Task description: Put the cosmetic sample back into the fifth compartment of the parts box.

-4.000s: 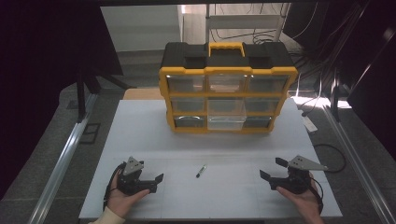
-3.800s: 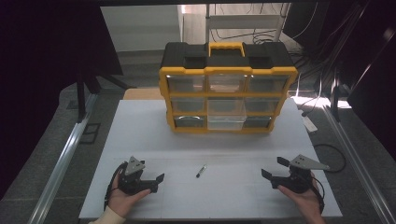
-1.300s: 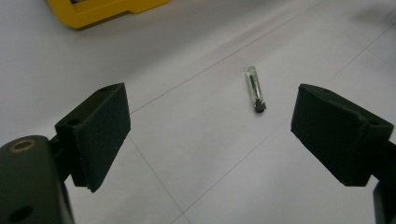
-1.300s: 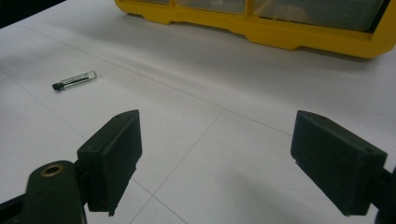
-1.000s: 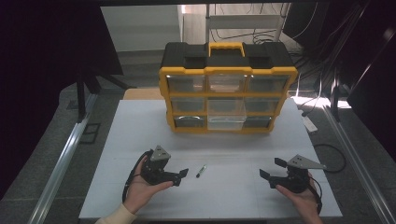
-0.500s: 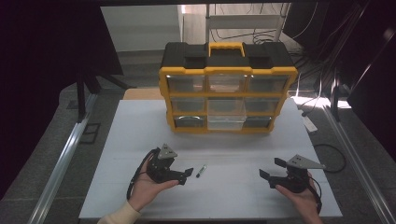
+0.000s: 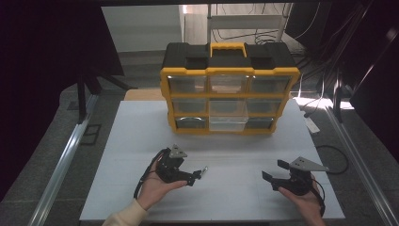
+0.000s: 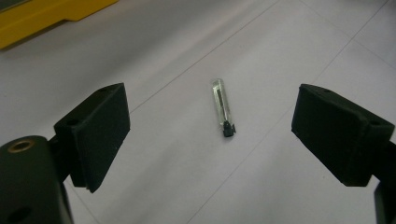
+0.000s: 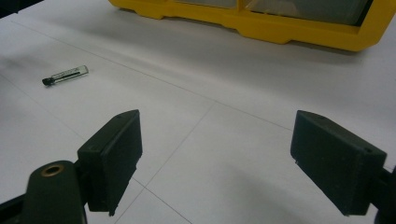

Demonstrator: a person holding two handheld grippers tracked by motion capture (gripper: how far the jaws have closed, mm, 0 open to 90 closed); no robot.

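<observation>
Left gripper [image 8: 212, 140], jaws spread, faces a small clear vial [image 8: 222, 108] lying on the white table [image 7: 235, 197]. Right gripper [image 9: 217, 161], jaws likewise spread, rests apart; yellow organizer [image 7: 229, 89] behind.

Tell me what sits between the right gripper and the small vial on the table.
Nothing: between the right gripper and the vial there is bare white table, as the right gripper view shows.

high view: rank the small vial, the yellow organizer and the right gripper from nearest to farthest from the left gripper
1. small vial, on the table just off the left gripper jaws.
2. right gripper, across the table's near edge.
3. yellow organizer, at the table's far side.
</observation>
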